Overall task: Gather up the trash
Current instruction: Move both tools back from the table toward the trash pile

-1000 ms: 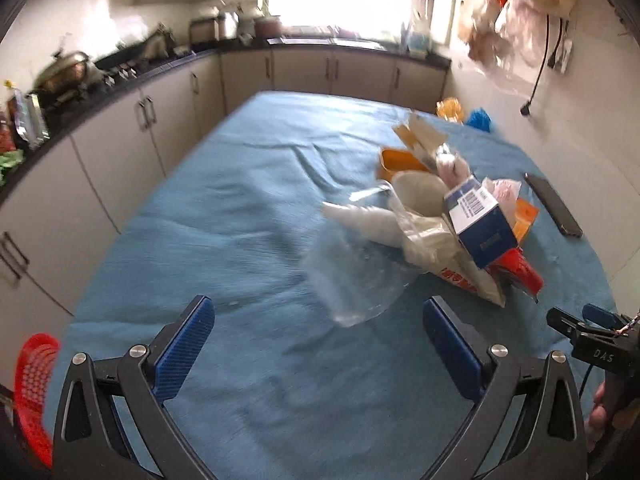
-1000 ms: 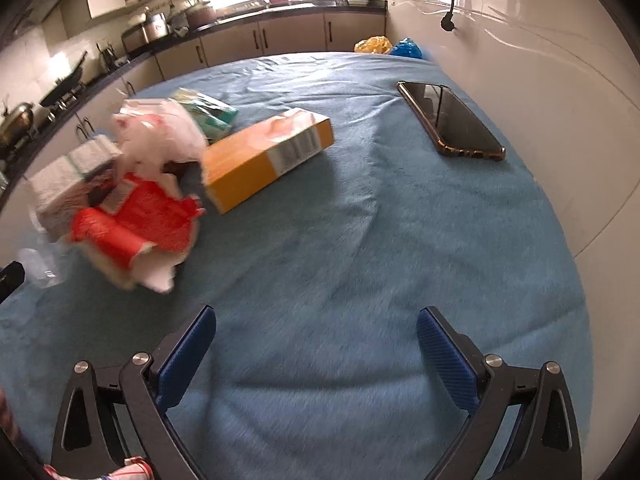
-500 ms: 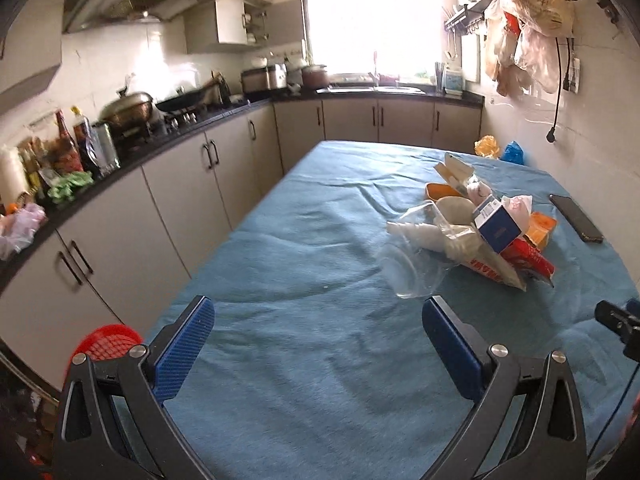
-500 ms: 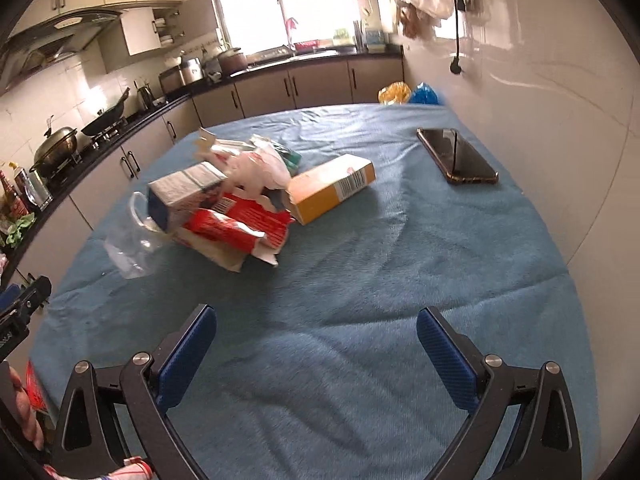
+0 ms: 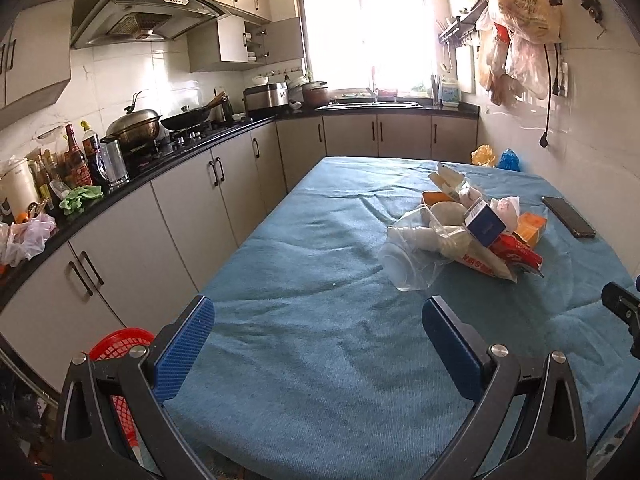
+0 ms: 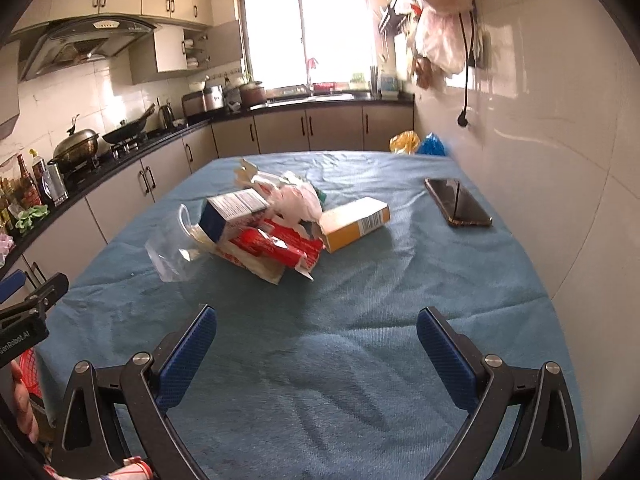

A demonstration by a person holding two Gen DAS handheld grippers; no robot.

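I see the heap of mixed trash (image 5: 460,236) lying on the blue cloth-covered table (image 5: 320,340), past the middle and toward the table's right edge, well apart from both of my grippers. At its near side sits a crumpled clear plastic bag (image 5: 408,260), touching a flattened red and white wrapper (image 6: 276,246); a blue and white carton (image 6: 232,212) rests tilted on top, with a white and pink plastic bag (image 6: 296,200) behind it and an orange and white cardboard box (image 6: 356,222) lying just beside the heap on its right. Near the right edge, apart from the heap, a black smartphone (image 6: 458,207) lies flat. At the far right corner I see a yellow bag (image 6: 404,142) and a blue bag (image 6: 430,145) side by side against the wall. Below the table's near left corner a red plastic mesh basket (image 5: 120,344) shows partly behind my left gripper (image 5: 318,334), whose blue-padded fingers are spread wide with nothing between them. My right gripper (image 6: 316,334) is likewise spread wide and empty over bare cloth at the near edge. Nothing stands between either gripper and the heap.
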